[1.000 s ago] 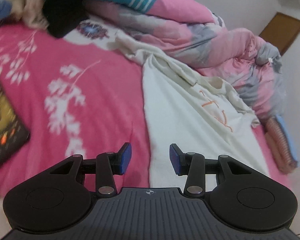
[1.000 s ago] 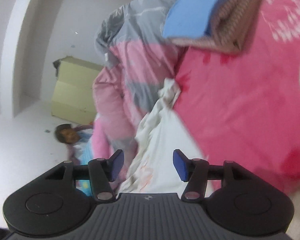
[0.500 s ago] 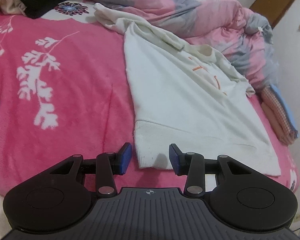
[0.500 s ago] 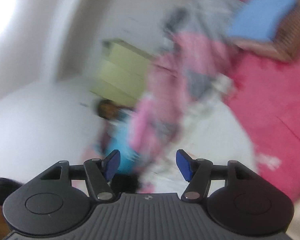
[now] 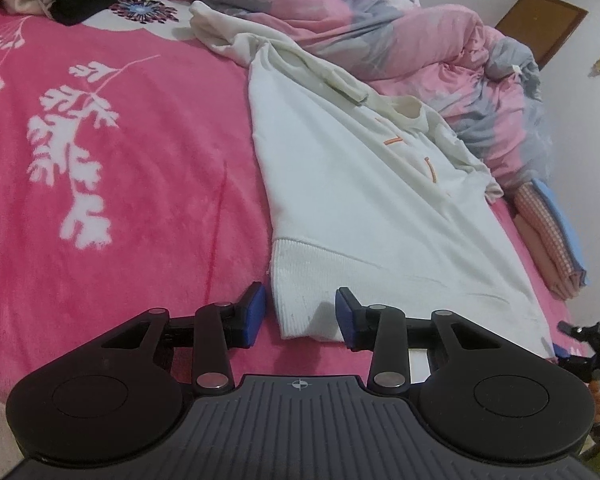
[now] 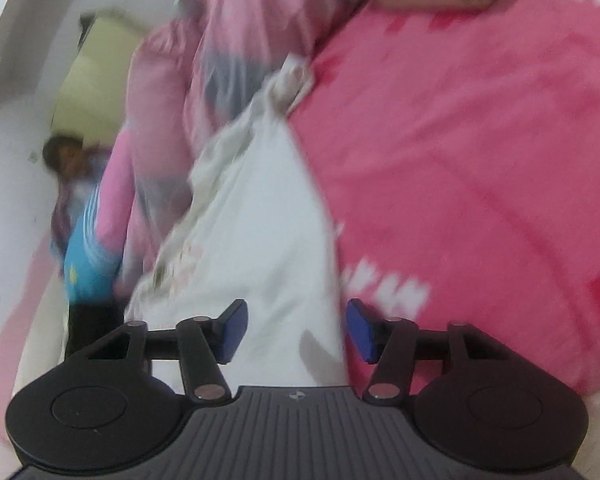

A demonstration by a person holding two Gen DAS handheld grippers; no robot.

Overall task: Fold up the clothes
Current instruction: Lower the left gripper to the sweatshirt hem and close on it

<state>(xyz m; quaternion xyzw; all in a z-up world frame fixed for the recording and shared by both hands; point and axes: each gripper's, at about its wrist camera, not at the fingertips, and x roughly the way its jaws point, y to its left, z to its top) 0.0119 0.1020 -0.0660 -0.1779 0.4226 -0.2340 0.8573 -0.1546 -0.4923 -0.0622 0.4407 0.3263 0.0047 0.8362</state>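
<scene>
The bed carries a pink blanket with white leaf prints. A crumpled pink and grey quilt lies along its far side. The white sweatshirt is spread flat on the blanket, its collar toward the quilt and its ribbed hem toward me. A small stack of folded clothes sits just beside it. My left gripper has its jaws open around the hem corner, not yet pressing it. My right gripper has its jaws open over the sweatshirt's other edge; this view is blurred.
</scene>
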